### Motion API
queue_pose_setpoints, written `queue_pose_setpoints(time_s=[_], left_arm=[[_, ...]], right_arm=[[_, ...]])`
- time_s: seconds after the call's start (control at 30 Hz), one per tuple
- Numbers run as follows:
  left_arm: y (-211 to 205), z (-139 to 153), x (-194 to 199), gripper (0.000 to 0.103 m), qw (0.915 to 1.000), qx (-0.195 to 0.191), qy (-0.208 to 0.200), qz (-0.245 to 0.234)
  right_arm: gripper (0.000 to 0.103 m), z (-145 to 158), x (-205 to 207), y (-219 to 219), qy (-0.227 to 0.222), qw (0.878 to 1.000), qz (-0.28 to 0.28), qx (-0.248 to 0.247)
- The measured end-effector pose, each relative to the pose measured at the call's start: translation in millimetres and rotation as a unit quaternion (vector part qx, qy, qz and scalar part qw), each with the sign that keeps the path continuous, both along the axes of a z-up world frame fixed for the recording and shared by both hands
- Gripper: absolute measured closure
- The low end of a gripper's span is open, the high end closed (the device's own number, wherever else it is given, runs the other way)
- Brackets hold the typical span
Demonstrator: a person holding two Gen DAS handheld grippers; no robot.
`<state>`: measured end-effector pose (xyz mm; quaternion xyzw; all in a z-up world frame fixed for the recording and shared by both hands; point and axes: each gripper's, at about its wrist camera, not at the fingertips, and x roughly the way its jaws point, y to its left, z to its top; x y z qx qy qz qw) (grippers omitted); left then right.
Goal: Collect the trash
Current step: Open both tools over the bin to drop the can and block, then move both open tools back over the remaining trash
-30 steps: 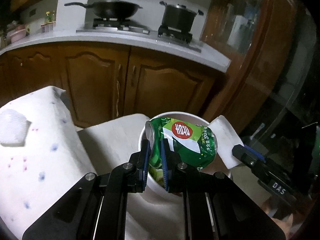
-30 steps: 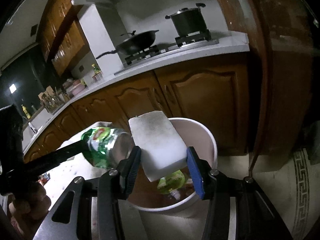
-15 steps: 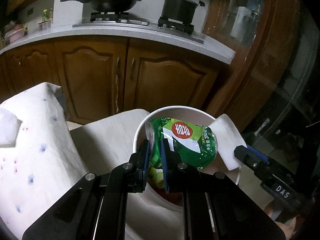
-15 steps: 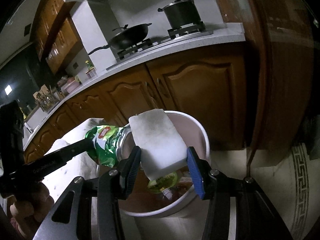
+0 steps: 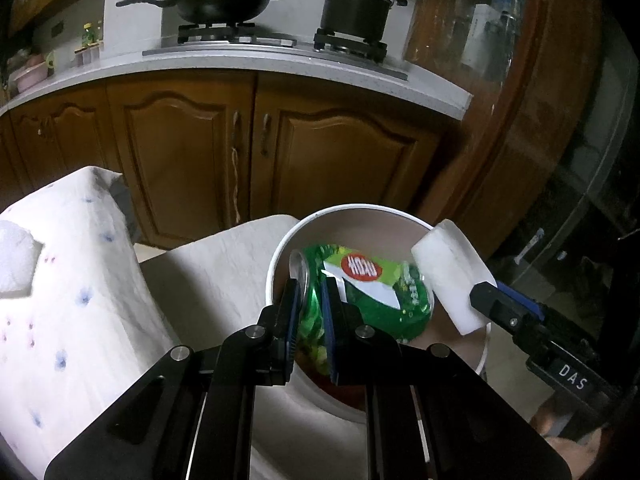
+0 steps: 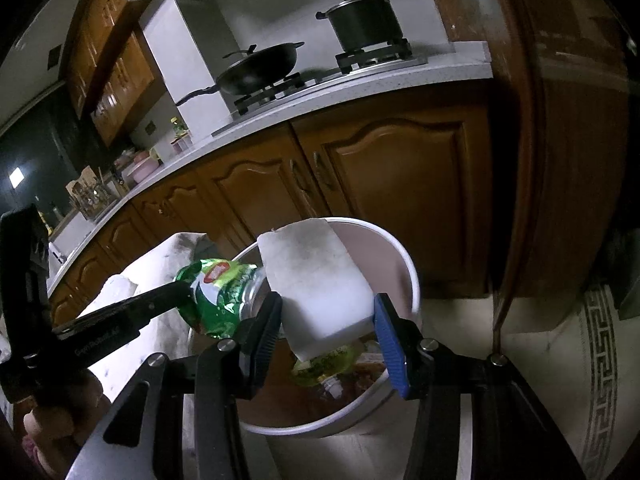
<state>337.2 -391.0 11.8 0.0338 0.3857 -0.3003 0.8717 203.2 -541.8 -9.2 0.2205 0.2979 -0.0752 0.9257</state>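
Though crushed and light, the can (image 5: 372, 292) stays pinched by its rim in the left jaws; the right jaws squeeze a soft sponge (image 6: 320, 284) over the bin (image 6: 412, 276).

Crushed can (image 5: 372, 292): green, with a white band and a red oval bearing white characters, silver rim; white foam block (image 6: 316, 288), its upper face smudged grey. Bin (image 5: 280, 248): white rim and outer wall, pale pinkish-beige inside; cloth (image 5: 72, 288): white with scattered blue and pink spots. Gripper pads blue on black fingers (image 6: 388, 336); cabinets (image 5: 180, 148) brown wood, countertop (image 5: 280, 64) pale grey speckled, wok (image 5: 220, 2) and pot (image 5: 356, 10) black.
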Motion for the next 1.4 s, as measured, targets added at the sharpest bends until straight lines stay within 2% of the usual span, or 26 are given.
queue_pose_setpoints(time_s=[0.23,0.3,0.33,0.6,0.67,0.8,0.87,0.97,1.13,1.4], left_arm=[[0.4,2.4,-2.1,0.090,1.0000,0.002,-0.001,-0.008],[3.7,2.9,-2.7,0.079,0.9999,-0.003,0.003,-0.010],[6.4,3.7,-3.1,0.068,1.0000,-0.004,0.003,-0.007],[33.6,12.8,-11.7,0.050,0.9997,-0.020,0.001,0.011],[46.1,14.8,-15.4,0.049,0.9994,-0.027,0.003,0.019],[80.4,20.8,-24.7,0.045,0.9986,-0.036,0.002,0.040],[98.7,22.6,-28.5,0.039,0.9977,-0.042,0.003,0.053],[134.9,24.7,-35.5,0.038,0.9958,-0.051,0.006,0.076],[198.4,27.3,-46.8,0.038,0.9907,-0.061,0.007,0.121],[274.9,27.9,-69.7,0.038,0.9851,-0.042,-0.009,0.167]], right_arm=[[0.050,-0.5,3.4,3.5,0.000,1.000,0.012,0.002],[0.049,0.5,4.3,3.9,0.000,1.000,0.012,0.005],[0.048,0.0,4.7,3.0,0.000,1.000,0.013,0.010],[0.041,6.1,0.5,7.2,-0.009,1.000,0.011,0.022],[0.039,9.2,-0.3,9.2,-0.011,1.000,0.011,0.023],[0.031,18.6,-4.6,19.5,-0.026,0.999,0.018,0.029],[0.028,24.0,-5.7,26.7,-0.033,0.999,0.023,0.027],[0.025,31.6,-8.4,38.8,-0.045,0.998,0.034,0.028],[0.025,39.7,-9.8,67.7,-0.055,0.996,0.060,0.030],[0.024,43.1,-2.5,118.6,-0.056,0.992,0.104,0.036]])
